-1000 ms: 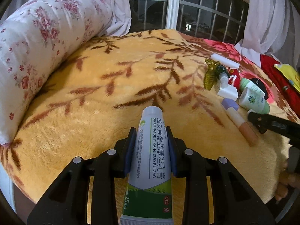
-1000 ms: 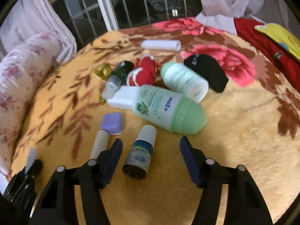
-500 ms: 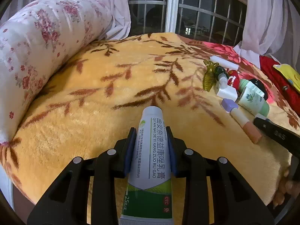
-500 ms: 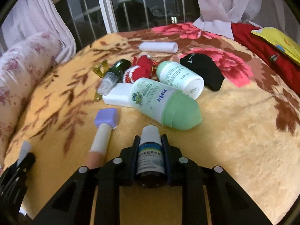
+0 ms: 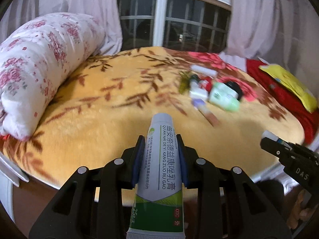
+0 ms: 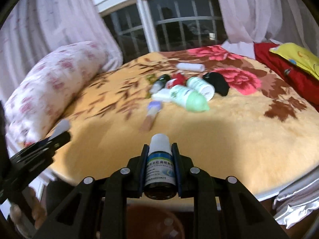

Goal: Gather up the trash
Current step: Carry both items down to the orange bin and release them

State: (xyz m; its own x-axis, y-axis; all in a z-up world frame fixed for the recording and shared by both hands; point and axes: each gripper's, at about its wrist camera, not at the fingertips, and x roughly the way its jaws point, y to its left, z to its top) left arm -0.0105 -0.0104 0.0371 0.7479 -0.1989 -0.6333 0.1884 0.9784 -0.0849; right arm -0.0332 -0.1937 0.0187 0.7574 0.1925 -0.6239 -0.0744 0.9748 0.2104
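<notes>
The left gripper (image 5: 160, 160) was clamped on an ointment tube (image 5: 159, 171), its blue pads squeezing the soft laminated body near the middle, cap end pointing away over the bed (image 5: 99, 131). The right gripper (image 6: 160, 168) was closed on a small spray bottle (image 6: 160, 169), a dark glass cylinder with a white cap, held by its glossy label.

The bottle looked the riskier load: smooth, round glass between flat pads could twist or slide out if the hand swung fast, and both views were blurred with motion. The tube, being pliable, might buckle or ooze if pinched harder.

More trash lay far off on the plush, fuzzy blanket: a rounded green plastic bottle (image 6: 189, 98), a white-capped jar (image 6: 201, 86), a slim stick with a lilac cap (image 6: 152, 111), and a black cloth lump (image 6: 217, 83). No bin was clearly visible.
</notes>
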